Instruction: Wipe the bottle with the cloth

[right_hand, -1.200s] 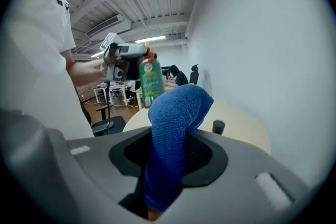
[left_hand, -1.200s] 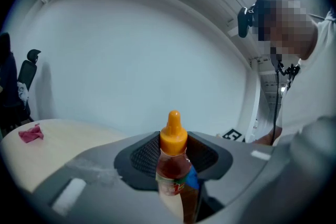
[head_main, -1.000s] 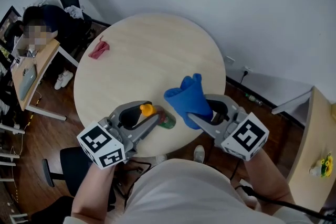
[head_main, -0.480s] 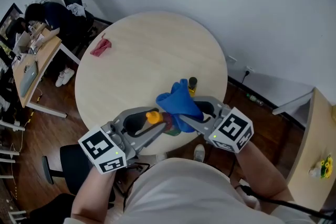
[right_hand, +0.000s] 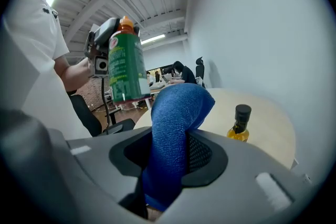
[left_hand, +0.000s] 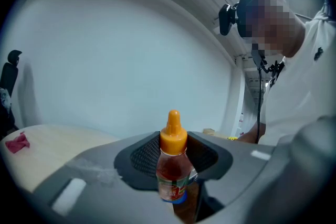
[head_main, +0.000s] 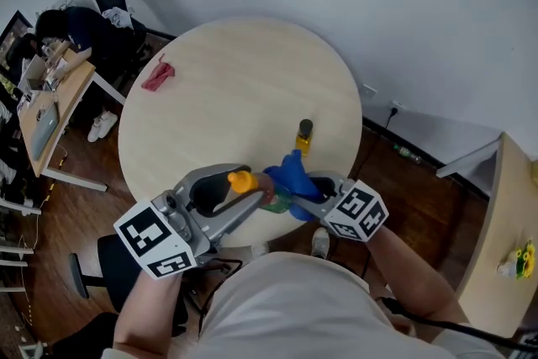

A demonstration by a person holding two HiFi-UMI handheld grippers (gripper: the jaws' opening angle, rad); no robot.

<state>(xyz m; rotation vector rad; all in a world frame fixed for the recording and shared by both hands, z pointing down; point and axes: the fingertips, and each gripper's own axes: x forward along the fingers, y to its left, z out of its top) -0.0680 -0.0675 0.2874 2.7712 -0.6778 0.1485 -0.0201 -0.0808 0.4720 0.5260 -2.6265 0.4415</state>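
Cloth (head_main: 292,175) moved in against bottle (head_main: 241,179) since a second ago, right tongs (head_main: 307,196) clamped on cloth, left tongs (head_main: 256,197) gripping bottle.

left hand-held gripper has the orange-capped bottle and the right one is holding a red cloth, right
Not quite. The cloth in the right hand-held gripper is blue, not red, as the right gripper view shows. The rest holds: the left hand-held gripper does grip the orange-capped bottle.
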